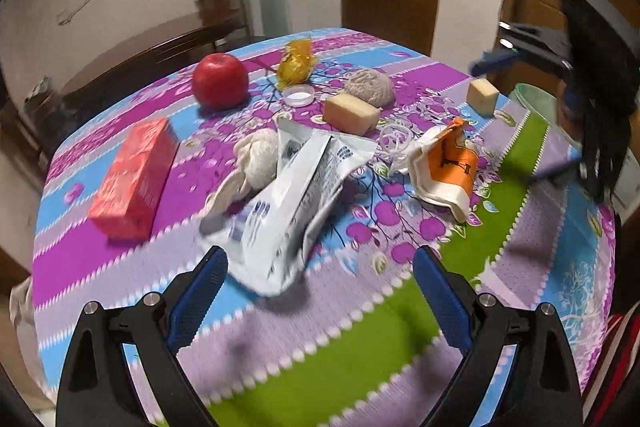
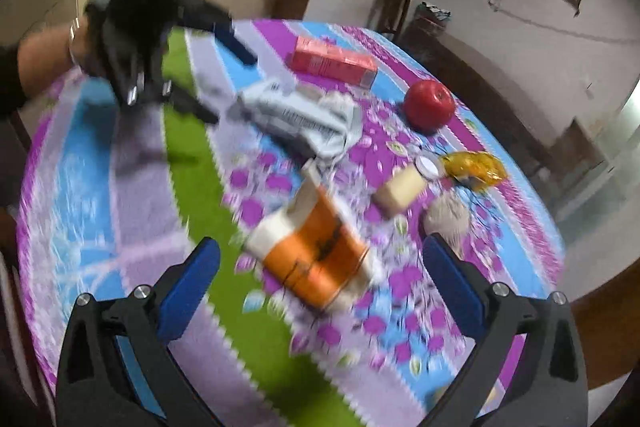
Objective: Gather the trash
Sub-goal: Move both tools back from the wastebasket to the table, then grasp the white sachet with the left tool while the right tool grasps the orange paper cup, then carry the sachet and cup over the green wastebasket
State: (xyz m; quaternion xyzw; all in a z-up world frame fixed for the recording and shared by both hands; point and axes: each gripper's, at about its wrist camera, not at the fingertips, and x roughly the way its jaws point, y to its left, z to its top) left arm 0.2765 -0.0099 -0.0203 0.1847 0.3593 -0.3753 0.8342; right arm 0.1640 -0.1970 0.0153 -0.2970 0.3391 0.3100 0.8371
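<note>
My left gripper (image 1: 320, 259) is open, low over the flowered tablecloth (image 1: 280, 347). A crumpled white wrapper (image 1: 296, 195) lies just ahead of its tips. My right gripper (image 2: 320, 247) is open too, and a crushed orange paper cup (image 2: 316, 251) lies on the cloth between and just beyond its fingers, untouched. That cup (image 1: 448, 167) lies right of the wrapper in the left wrist view. A balled white tissue (image 1: 256, 159), a yellow wrapper (image 1: 296, 61) and a white bottle cap (image 1: 299, 95) also lie on the table. All is motion-blurred.
A red apple (image 1: 220, 81), a red carton (image 1: 134, 179), two cheese blocks (image 1: 350, 115) (image 1: 482, 97) and a knobbly beige ball (image 1: 370, 87) share the table. A pale green container (image 1: 534, 99) sits at its right edge. A hand (image 2: 52, 51) holds the left gripper.
</note>
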